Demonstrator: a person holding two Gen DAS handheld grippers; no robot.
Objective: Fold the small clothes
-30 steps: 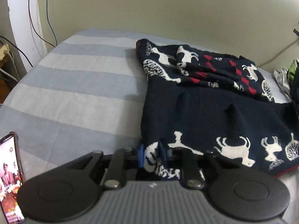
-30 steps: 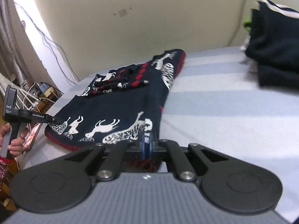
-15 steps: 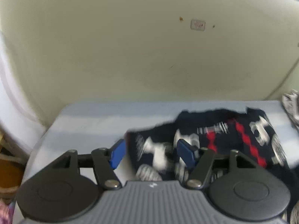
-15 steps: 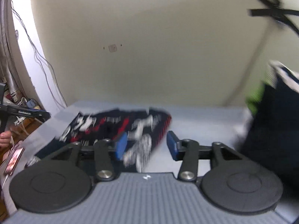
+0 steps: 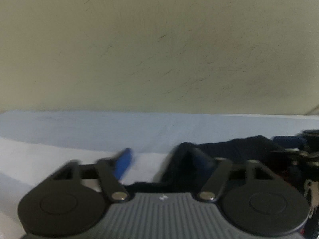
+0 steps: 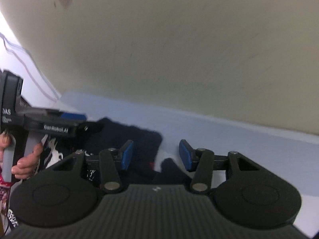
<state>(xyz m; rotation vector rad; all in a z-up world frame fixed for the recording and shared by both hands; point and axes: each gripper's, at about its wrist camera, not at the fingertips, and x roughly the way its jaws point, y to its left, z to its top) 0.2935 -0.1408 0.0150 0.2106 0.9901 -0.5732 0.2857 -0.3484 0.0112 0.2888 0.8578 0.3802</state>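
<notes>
Both the left gripper (image 5: 159, 159) and right gripper (image 6: 155, 153) hovered with jaws apart over the sweater (image 6: 137, 139) on the bed (image 6: 229, 137), its far edge seemingly bunched, so the fold risked springing back unpressed.

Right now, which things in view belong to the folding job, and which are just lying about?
Job:
- dark patterned sweater
- left claw, open
- right claw, open
- person's left hand on the handle

Lying about:
- striped bedsheet, the work surface
- wall cable
</notes>
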